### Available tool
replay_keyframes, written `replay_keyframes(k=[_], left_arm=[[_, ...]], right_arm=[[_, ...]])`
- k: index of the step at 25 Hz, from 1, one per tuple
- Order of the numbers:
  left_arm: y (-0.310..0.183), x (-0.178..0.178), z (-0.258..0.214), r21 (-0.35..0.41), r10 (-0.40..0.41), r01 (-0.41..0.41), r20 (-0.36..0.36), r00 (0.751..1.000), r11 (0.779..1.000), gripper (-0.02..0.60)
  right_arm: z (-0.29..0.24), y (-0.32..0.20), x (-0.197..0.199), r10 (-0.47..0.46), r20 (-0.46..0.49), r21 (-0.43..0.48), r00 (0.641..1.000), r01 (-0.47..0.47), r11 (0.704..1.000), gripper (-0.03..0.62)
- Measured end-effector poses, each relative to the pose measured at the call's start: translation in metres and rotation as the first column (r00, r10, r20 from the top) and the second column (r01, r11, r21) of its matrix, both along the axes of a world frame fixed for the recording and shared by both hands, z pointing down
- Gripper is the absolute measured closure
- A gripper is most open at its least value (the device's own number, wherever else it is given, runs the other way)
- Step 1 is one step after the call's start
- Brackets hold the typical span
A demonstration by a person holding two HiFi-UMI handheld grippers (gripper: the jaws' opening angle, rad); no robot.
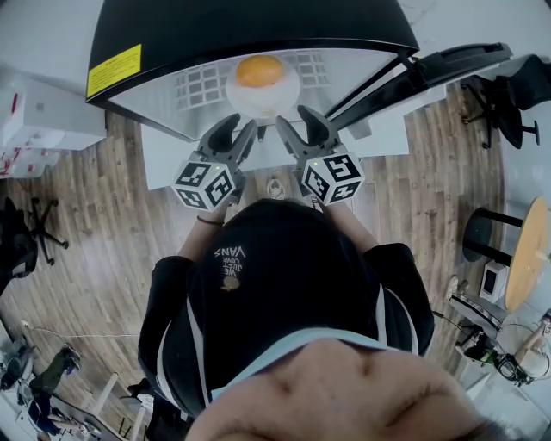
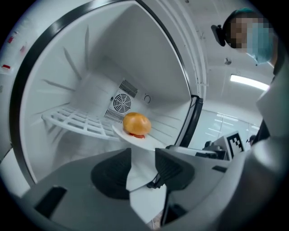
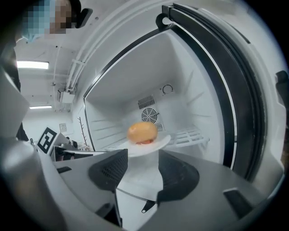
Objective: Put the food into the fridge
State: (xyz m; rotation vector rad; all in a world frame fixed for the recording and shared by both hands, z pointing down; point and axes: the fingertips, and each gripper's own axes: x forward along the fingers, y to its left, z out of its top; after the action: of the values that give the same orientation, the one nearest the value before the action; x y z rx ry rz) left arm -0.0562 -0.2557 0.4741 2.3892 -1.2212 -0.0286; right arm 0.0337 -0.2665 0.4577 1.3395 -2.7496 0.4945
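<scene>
An orange bun lies on a white plate inside the open fridge, on its white wire shelf. My left gripper and right gripper sit side by side just in front of the plate's near rim, both open. In the left gripper view the bun and plate lie just beyond the open left gripper, nothing between the jaws. The right gripper view shows the bun on the plate ahead of the open right gripper.
The fridge door stands swung open to the right. A fan grille is on the fridge's back wall. White boxes stand at the left, office chairs and a round table at the right on the wooden floor.
</scene>
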Motion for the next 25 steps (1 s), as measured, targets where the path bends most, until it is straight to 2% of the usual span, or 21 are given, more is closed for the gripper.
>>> replay_keyframes(k=[4, 6, 11, 25], left_arm=[[-0.001, 0.002, -0.003, 0.062, -0.008, 0.003, 0.078, 0.997, 0.998, 0.416], [-0.002, 0.003, -0.004, 0.077, -0.003, -0.004, 0.095, 0.995, 0.997, 0.416], [-0.004, 0.007, -0.004, 0.081, 0.011, -0.02, 0.104, 0.994, 0.997, 0.416], [-0.017, 0.008, -0.004, 0.068, 0.012, -0.017, 0.074, 0.997, 0.998, 0.416]], right_arm=[[0.003, -0.001, -0.001, -0.01, -0.021, 0.003, 1.0, 0.01, 1.0, 0.388], [0.003, -0.001, -0.002, -0.014, -0.033, 0.008, 0.999, 0.014, 1.0, 0.388], [0.005, -0.004, -0.003, -0.022, -0.054, 0.009, 0.998, 0.023, 1.0, 0.388], [0.006, -0.017, -0.007, -0.039, -0.064, 0.01, 0.997, 0.04, 0.999, 0.389]])
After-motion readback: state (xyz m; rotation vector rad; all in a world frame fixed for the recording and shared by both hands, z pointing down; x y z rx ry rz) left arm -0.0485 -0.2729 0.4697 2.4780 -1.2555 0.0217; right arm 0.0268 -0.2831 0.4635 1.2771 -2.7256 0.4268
